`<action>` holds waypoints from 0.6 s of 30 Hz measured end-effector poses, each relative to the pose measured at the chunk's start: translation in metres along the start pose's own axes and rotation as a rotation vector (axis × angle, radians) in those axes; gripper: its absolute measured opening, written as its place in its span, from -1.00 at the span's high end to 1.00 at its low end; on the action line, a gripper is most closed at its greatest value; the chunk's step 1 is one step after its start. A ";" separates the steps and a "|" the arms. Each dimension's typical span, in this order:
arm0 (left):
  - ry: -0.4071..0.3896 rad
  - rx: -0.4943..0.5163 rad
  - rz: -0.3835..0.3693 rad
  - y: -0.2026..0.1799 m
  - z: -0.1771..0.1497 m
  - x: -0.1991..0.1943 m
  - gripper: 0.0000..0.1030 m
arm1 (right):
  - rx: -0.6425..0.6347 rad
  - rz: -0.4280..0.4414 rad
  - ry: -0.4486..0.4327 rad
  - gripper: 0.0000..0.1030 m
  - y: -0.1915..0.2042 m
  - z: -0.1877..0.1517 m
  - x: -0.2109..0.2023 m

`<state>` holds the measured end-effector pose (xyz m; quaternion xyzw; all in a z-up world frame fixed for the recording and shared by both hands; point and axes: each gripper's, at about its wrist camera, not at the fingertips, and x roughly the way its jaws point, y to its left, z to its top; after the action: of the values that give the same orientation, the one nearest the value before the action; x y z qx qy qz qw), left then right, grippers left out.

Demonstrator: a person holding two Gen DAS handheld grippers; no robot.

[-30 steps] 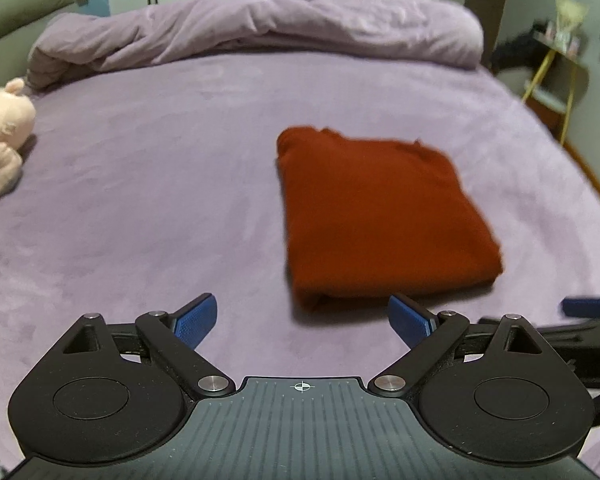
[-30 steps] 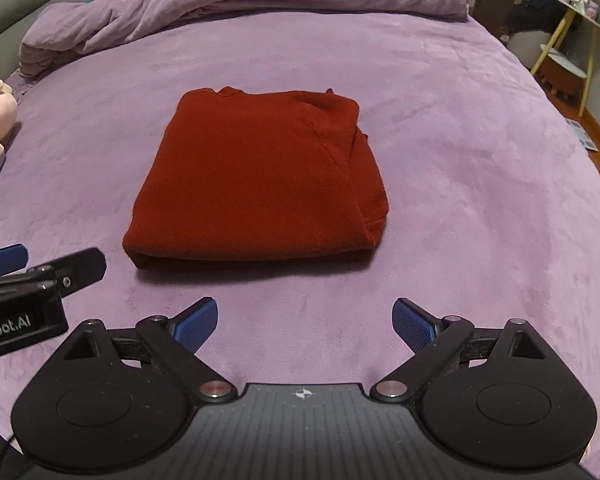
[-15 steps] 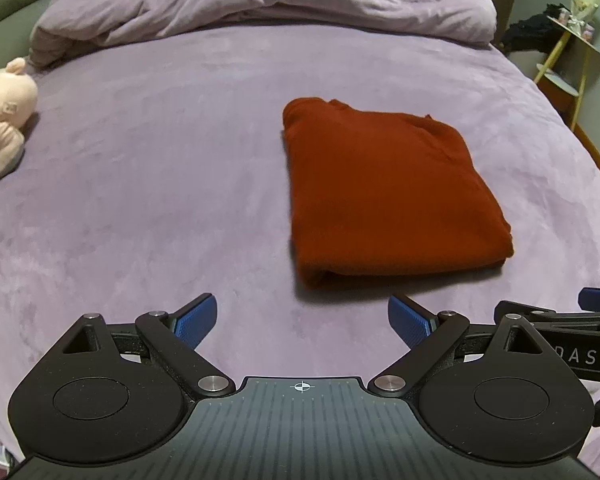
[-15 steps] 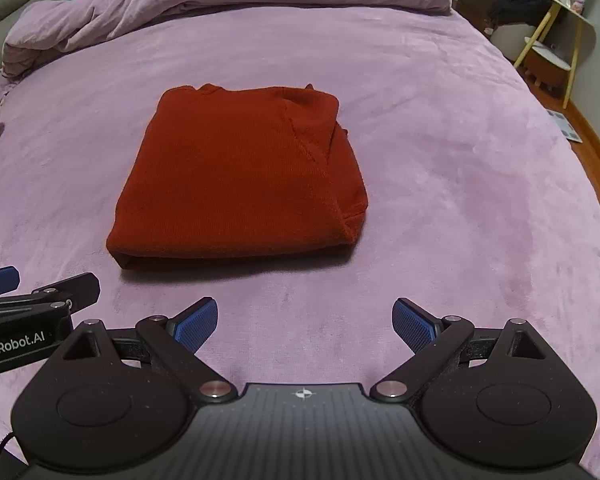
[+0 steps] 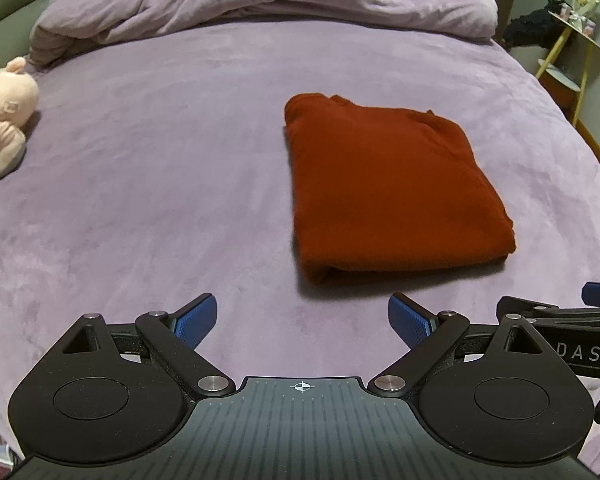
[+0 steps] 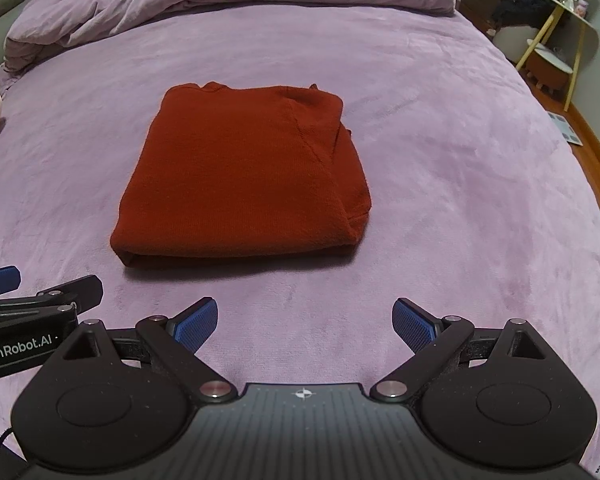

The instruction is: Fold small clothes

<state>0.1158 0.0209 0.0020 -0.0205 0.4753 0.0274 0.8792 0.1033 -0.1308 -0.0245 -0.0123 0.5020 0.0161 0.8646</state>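
A rust-red garment (image 6: 244, 176) lies folded into a thick rectangle on the purple bed (image 6: 460, 152). In the left wrist view the garment (image 5: 388, 188) is ahead and to the right. My left gripper (image 5: 302, 318) is open and empty, held above the bed short of the garment's near left corner. My right gripper (image 6: 304, 320) is open and empty, short of the garment's near edge. Each gripper shows at the edge of the other's view: the right gripper at the right of the left wrist view (image 5: 560, 312), the left gripper at the left of the right wrist view (image 6: 40, 292).
A bunched purple duvet (image 5: 260, 0) lies along the far end of the bed. A pink plush toy (image 5: 4, 112) sits at the left edge. A yellow-legged side table (image 6: 560, 32) and a wooden floor (image 6: 596, 160) lie off the right side.
Both grippers have drawn back and risen a little from the garment, staying open. The garment has not moved.
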 end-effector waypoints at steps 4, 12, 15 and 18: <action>0.003 -0.001 -0.003 -0.001 0.000 -0.001 -0.87 | 0.000 0.001 -0.001 -0.84 0.000 0.001 -0.001; 0.001 -0.004 -0.007 -0.002 0.001 -0.002 -0.87 | 0.002 -0.003 -0.004 -0.84 0.000 0.001 -0.002; 0.002 -0.003 -0.007 -0.002 0.000 -0.002 -0.87 | 0.003 -0.001 -0.002 -0.84 0.000 0.001 -0.003; 0.005 -0.001 -0.010 -0.002 0.000 -0.003 -0.87 | 0.003 -0.001 -0.002 -0.84 -0.001 0.001 -0.003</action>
<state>0.1146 0.0187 0.0046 -0.0231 0.4772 0.0233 0.8782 0.1027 -0.1314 -0.0216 -0.0111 0.5010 0.0147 0.8653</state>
